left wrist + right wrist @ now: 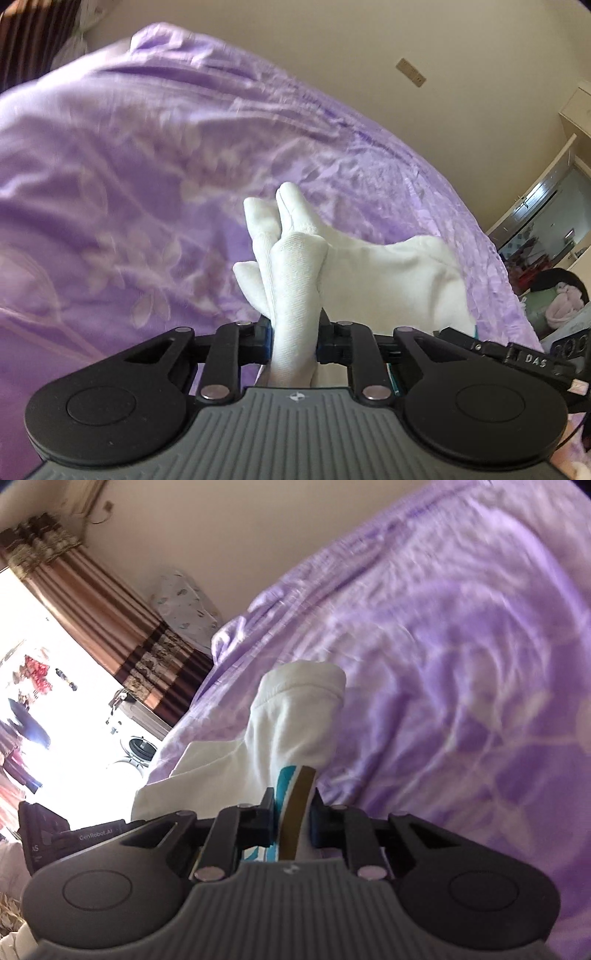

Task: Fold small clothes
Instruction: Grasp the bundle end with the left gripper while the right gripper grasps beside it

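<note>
White garment pinched at both ends above the purple bedspread [129, 166].

My left gripper [295, 339] clamps the white garment [295, 295] at lower centre; my right gripper [293, 812] grips its striped edge, cloth rising toward mid-frame.

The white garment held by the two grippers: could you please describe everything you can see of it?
The white garment is small, of soft knit-like cloth, with a teal and brown striped band at one end. It is bunched and creased, lifted above the purple floral bedspread. The left gripper pinches one gathered white end; the right gripper pinches the striped end. Cloth spans between them. Its exact type cannot be told.
</note>
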`<state>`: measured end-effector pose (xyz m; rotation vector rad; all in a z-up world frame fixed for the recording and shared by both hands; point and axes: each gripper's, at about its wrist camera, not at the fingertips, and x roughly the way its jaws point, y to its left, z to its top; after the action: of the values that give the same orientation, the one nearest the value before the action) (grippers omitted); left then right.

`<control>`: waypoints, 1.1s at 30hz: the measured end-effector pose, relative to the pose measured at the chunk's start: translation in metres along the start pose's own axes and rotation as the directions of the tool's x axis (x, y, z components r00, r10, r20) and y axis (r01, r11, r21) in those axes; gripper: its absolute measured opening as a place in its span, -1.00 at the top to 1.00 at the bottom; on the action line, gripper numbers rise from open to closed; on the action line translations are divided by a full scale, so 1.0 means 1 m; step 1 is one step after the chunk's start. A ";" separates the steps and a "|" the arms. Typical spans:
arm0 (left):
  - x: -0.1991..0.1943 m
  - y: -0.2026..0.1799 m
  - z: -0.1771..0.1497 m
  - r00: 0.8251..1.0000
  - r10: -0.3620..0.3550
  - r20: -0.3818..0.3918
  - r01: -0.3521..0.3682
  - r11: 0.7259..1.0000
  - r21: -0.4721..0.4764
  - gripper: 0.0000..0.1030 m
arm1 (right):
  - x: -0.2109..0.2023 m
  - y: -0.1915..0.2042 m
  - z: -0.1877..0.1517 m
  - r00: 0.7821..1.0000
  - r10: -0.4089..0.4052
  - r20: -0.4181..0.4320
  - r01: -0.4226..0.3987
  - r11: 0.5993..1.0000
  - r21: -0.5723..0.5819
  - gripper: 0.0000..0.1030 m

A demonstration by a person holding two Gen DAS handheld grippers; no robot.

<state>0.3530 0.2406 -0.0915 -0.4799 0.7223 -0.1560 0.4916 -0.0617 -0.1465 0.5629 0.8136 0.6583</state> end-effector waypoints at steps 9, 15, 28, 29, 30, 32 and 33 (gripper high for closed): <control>-0.064 -0.066 -0.006 0.994 0.060 0.087 -0.071 0.988 0.137 0.58 | -0.072 0.049 -0.010 0.995 0.035 0.093 -0.027 0.996 -0.084 0.77; -0.114 -0.107 -0.018 0.988 0.046 0.149 -0.076 0.976 0.203 0.58 | -0.132 0.077 -0.026 0.984 0.068 0.163 -0.050 0.992 -0.113 0.78; -0.211 -0.157 -0.060 0.975 -0.051 0.216 0.012 0.984 0.179 0.58 | -0.255 0.121 -0.061 0.950 0.140 0.281 -0.099 0.983 -0.155 0.78; -0.212 -0.157 -0.064 0.976 -0.053 0.213 0.015 0.984 0.175 0.58 | -0.261 0.121 -0.064 0.950 0.139 0.280 -0.099 0.983 -0.152 0.78; -0.213 -0.158 -0.067 0.976 -0.052 0.211 0.016 0.985 0.171 0.58 | -0.267 0.120 -0.067 0.952 0.137 0.275 -0.100 0.984 -0.145 0.78; -0.209 -0.154 -0.073 0.977 -0.064 0.202 0.032 0.987 0.157 0.58 | -0.275 0.117 -0.073 0.954 0.137 0.267 -0.103 0.985 -0.138 0.78; -0.206 -0.151 -0.076 0.979 -0.070 0.191 0.044 0.989 0.139 0.58 | -0.278 0.114 -0.077 0.956 0.132 0.263 -0.100 0.986 -0.130 0.78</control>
<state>0.1530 0.1413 0.0537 -0.3812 0.5023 -0.2074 0.2521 -0.1694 0.0182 0.5832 0.4854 0.7132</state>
